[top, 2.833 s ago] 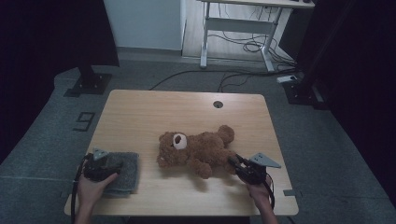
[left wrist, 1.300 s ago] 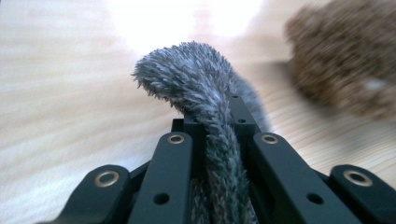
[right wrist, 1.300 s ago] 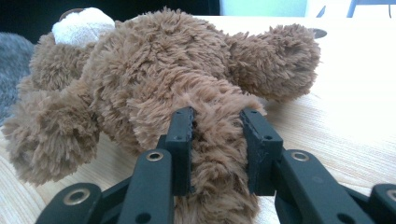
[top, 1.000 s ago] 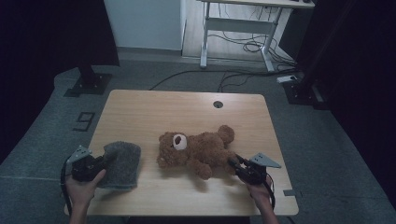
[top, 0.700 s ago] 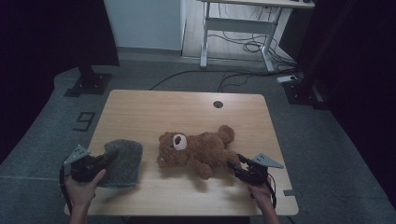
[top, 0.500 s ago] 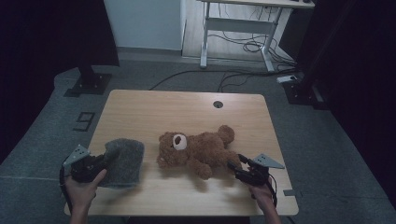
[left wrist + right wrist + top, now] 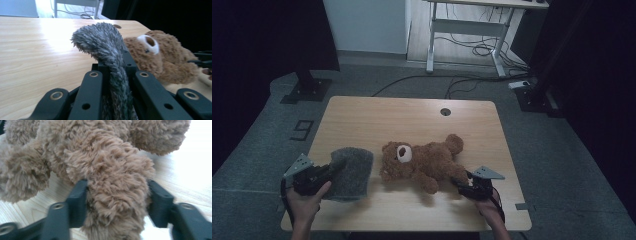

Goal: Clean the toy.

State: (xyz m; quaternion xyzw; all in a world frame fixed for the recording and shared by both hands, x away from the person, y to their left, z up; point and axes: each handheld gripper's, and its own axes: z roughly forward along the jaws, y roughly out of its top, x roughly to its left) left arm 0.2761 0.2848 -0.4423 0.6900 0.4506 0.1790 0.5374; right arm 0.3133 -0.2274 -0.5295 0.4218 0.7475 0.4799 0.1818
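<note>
A brown teddy bear (image 7: 422, 162) lies on its back across the wooden table (image 7: 412, 112), head to the left. Left of it a grey fuzzy cloth (image 7: 352, 172) is partly lifted off the table. My left gripper (image 7: 333, 170) is shut on the cloth's near-left edge. In the left gripper view the cloth (image 7: 105, 42) stands up between the black jaws (image 7: 113, 67) and curls over, with the bear (image 7: 165, 60) behind it. My right gripper (image 7: 460, 184) is at the bear's lower leg. Its jaws have just been closing, and the pads press both sides of the furry leg (image 7: 112, 182).
A round cable hole (image 7: 445, 111) sits near the table's far edge. Beyond the table are a white desk frame (image 7: 462, 35), floor cables and dark stands. The table's near edge lies just below both hands.
The cloth lay flat under my left gripper at first; now its edge is lifted and drawn a little left and up. My right gripper stays at the bear's leg.
</note>
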